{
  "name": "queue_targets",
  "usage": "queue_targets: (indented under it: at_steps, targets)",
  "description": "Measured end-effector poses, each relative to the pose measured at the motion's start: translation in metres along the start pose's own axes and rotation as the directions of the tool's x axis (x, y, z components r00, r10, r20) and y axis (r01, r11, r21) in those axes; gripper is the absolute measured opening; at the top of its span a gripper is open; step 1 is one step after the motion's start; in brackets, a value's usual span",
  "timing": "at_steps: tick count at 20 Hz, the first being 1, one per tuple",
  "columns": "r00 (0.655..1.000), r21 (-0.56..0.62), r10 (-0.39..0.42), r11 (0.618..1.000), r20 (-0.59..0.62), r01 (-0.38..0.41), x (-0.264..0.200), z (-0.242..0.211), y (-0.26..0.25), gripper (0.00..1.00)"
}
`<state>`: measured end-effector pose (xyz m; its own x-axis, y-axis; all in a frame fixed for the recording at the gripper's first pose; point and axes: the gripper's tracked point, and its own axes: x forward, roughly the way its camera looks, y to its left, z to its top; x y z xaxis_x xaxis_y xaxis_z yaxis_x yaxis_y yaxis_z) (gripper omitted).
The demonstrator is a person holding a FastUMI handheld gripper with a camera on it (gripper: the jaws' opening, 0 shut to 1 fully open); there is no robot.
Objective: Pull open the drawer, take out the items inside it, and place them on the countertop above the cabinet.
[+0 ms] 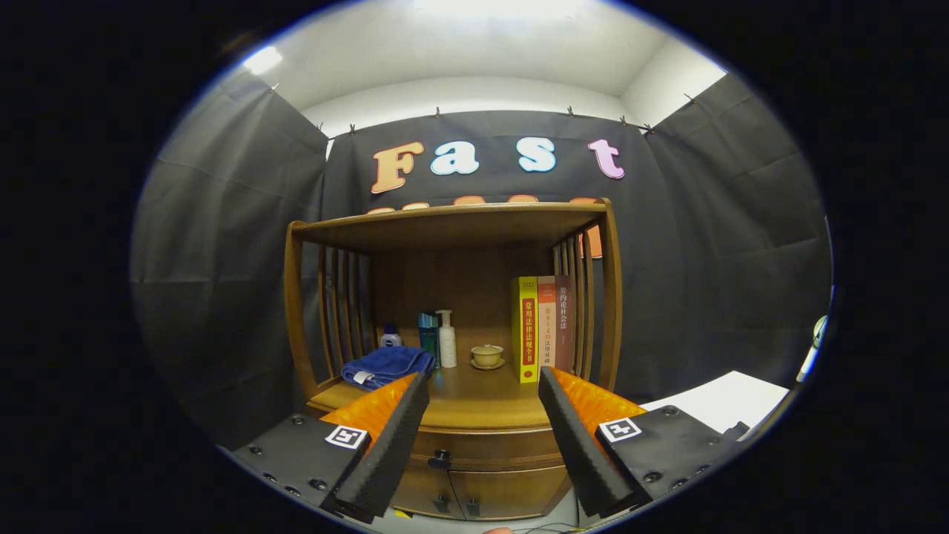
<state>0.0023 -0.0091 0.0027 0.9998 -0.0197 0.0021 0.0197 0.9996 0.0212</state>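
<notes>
A wooden cabinet (452, 222) stands ahead of me against the black cloth wall. Its drawer (485, 449) runs under the countertop (478, 400) and is closed, with a small dark knob (440, 460) on its front. What is in the drawer is hidden. My gripper (483, 382) is open, its two fingers spread wide with nothing between them. They hover in front of the cabinet at countertop height, and the knob shows lower down, close to the left finger (385, 452).
On the countertop lie a folded blue towel (385, 365), several bottles (437, 340), a small lidded cup on a saucer (487, 356) and three upright books (541, 326). Two lower doors (474, 493) sit under the drawer. A white surface (723, 400) lies to the right.
</notes>
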Motion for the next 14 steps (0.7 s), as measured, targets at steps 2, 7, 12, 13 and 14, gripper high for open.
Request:
queue_targets:
  at_steps: [2, 7, 12, 13, 14]
  targets:
    - [1.0, 0.0, 0.0, 1.0, -0.005, 0.0, 0.001, -0.002, 0.001, 0.98]
    - [1.0, 0.002, 0.001, 1.0, -0.006, -0.001, 0.002, -0.002, 0.0, 0.98]
    - [0.999, 0.035, 0.05, 0.998, 0.007, -0.05, 0.0, -0.003, 0.015, 0.98]
    - [0.998, 0.035, 0.06, 0.998, 0.007, -0.06, 0.004, -0.006, 0.018, 0.98]
    - [0.999, 0.02, 0.048, 0.999, 0.007, -0.048, 0.008, -0.009, 0.016, 0.98]
